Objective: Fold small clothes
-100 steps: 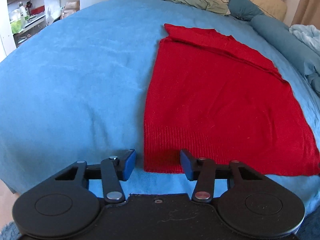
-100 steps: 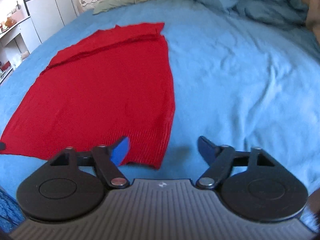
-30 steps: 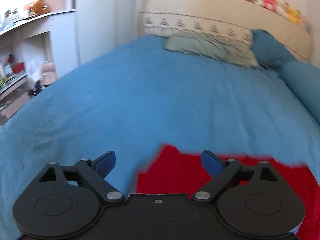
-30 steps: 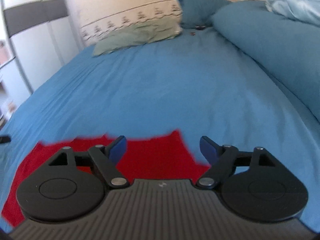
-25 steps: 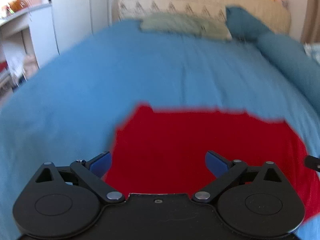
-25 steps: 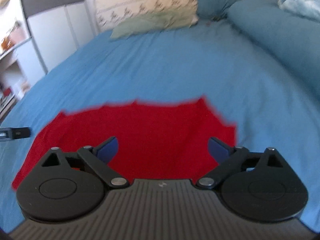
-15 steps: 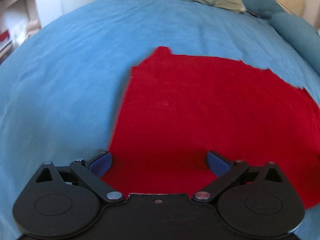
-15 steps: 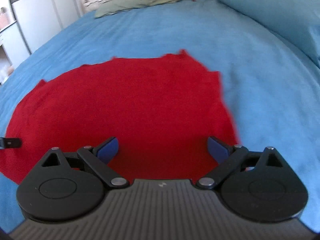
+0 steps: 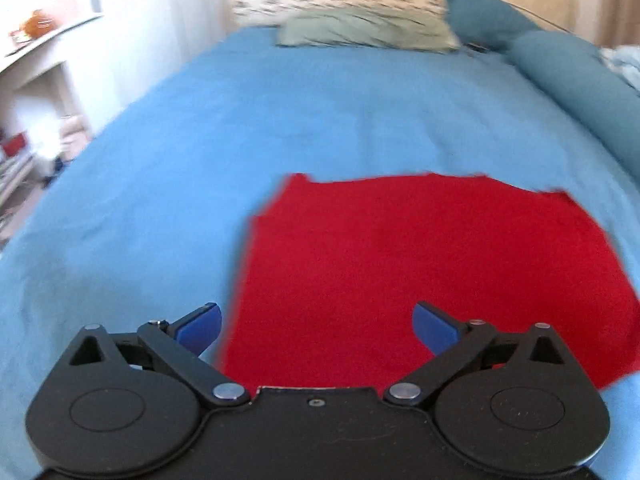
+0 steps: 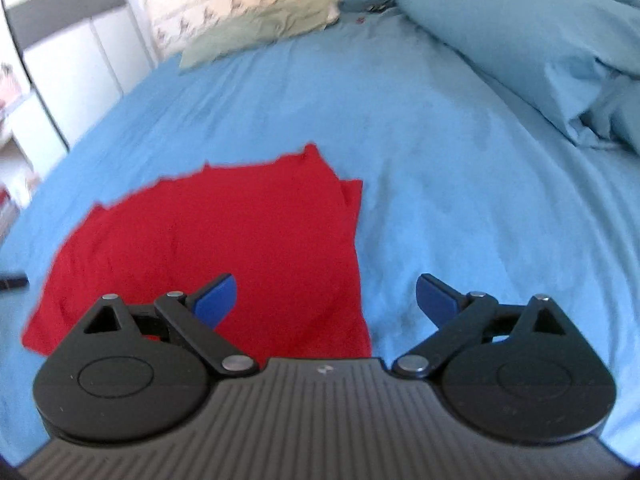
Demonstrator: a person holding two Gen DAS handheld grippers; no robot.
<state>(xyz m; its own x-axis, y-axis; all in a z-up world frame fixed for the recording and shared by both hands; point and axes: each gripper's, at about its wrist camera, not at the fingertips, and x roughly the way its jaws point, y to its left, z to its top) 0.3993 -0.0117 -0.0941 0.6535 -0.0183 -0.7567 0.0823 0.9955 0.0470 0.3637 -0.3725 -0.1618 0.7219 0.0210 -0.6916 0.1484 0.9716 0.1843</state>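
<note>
Red garment (image 9: 432, 264), apparently folded, flat.

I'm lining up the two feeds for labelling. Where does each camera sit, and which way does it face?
Left wrist: on the left gripper, facing up the bed toward the headboard; open blue-tipped fingers straddle the red garment's left edge.
Right wrist: on the right gripper, facing likewise; open fingers straddle the red garment's right edge.
Shared: garment, bed, green pillow.
</note>
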